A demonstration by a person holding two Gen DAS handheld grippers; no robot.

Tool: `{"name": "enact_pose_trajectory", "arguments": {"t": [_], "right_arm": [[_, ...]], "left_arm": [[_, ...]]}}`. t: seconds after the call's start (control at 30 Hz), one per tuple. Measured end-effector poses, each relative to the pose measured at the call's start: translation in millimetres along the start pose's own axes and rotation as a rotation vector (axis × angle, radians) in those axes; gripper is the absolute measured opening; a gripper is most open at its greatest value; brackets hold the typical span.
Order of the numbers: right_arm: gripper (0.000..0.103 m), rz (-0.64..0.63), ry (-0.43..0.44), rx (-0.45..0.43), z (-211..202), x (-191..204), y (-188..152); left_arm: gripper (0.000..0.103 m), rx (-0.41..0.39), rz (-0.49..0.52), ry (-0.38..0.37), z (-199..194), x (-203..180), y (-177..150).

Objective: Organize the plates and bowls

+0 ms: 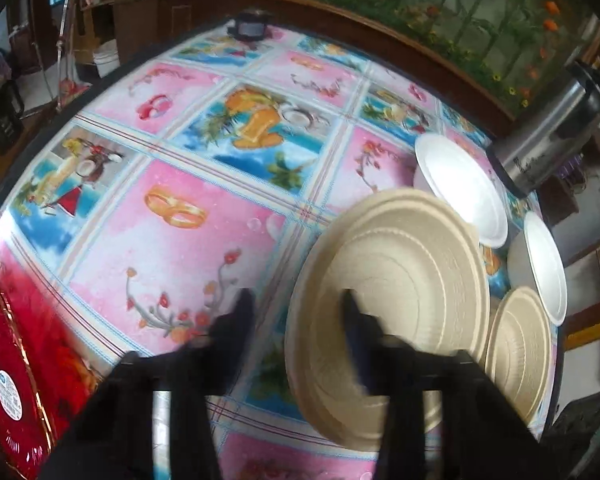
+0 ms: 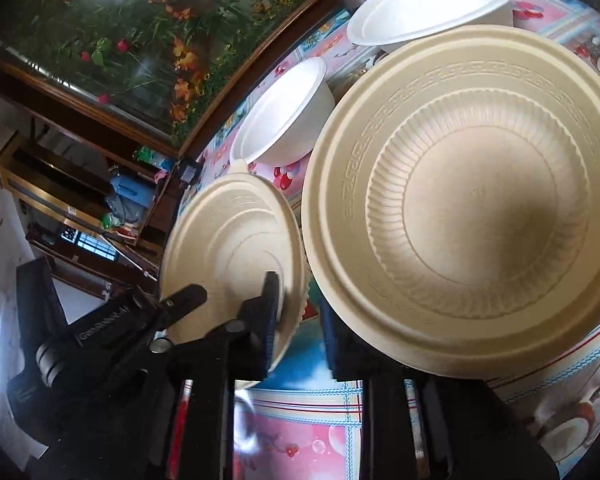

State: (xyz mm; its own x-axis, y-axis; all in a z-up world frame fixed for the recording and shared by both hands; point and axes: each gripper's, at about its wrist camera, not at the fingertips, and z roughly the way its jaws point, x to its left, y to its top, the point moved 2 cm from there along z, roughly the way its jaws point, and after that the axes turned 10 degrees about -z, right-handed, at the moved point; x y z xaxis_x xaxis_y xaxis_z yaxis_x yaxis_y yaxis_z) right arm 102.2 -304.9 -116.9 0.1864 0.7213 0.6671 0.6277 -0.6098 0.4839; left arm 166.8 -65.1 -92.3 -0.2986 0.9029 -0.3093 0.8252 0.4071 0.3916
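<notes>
Left gripper [image 1: 296, 316] stands open, its two fingers set wide either side of the near-left rim of a beige plate [image 1: 384, 280]. One finger sits over the plate's face and the other over the tablecloth [image 1: 172, 216], so nothing is clamped yet. The view is blurred, and I cannot tell whether the plate lies flat or is tipped up at that edge.

Right gripper [image 2: 300, 328] is open too and holds nothing. One finger is in front of the same plate's edge and the other is just beside the rim of the second beige plate [image 2: 480, 220], with bare cloth showing in the gap.

The two plates lie side by side at the right of the table, close together. Two white bowls [image 1: 460, 188] [image 1: 544, 264] stand beyond them, and a steel flask [image 1: 552, 136] is at the far right. A red box [image 1: 8, 380] lies at the near left, well apart from everything else.

The step in hand looks like the first pick: taking one beige plate so it can be stacked on its twin. The next move calls for the left fingers to close on the thin rim, deep enough that it does not slip. The plate must then be lifted clear of its neighbour's edge. The right gripper probably needs to back off or steady the second plate. The bowls appear untouched, so most of the sorting seems to remain.
</notes>
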Motion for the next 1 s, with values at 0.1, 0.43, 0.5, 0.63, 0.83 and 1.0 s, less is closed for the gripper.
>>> {"name": "enact_pose_trajectory", "arguments": {"t": [0.1,0.43,0.5,0.63,0.83,1.0], "right_arm": [[0.011,-0.029,-0.011,-0.004,-1,5,2],[0.010,-0.039,-0.028,-0.004,-2,4,2],[0.010,-0.038,-0.028,-0.004,-3,3,2],[0.010,-0.038,-0.025,0.001,-3,3,1],[0.010,-0.084,-0.015,-0.016,-8,11,-3],[0.010,-0.146,0.002,-0.044,-14,25,-6]], "left_arm": [[0.016,0.024,0.010,-0.006,3,1,-5],[0.010,-0.023,0.071,0.012,-6,1,-17],[0.010,-0.036,0.090,0.014,-8,0,-19],[0.010,-0.094,0.143,0.035,-16,-1,-25],[0.011,-0.175,0.180,0.042,-33,1,-32],[0.012,-0.213,0.178,0.032,-47,9,-34]]}}
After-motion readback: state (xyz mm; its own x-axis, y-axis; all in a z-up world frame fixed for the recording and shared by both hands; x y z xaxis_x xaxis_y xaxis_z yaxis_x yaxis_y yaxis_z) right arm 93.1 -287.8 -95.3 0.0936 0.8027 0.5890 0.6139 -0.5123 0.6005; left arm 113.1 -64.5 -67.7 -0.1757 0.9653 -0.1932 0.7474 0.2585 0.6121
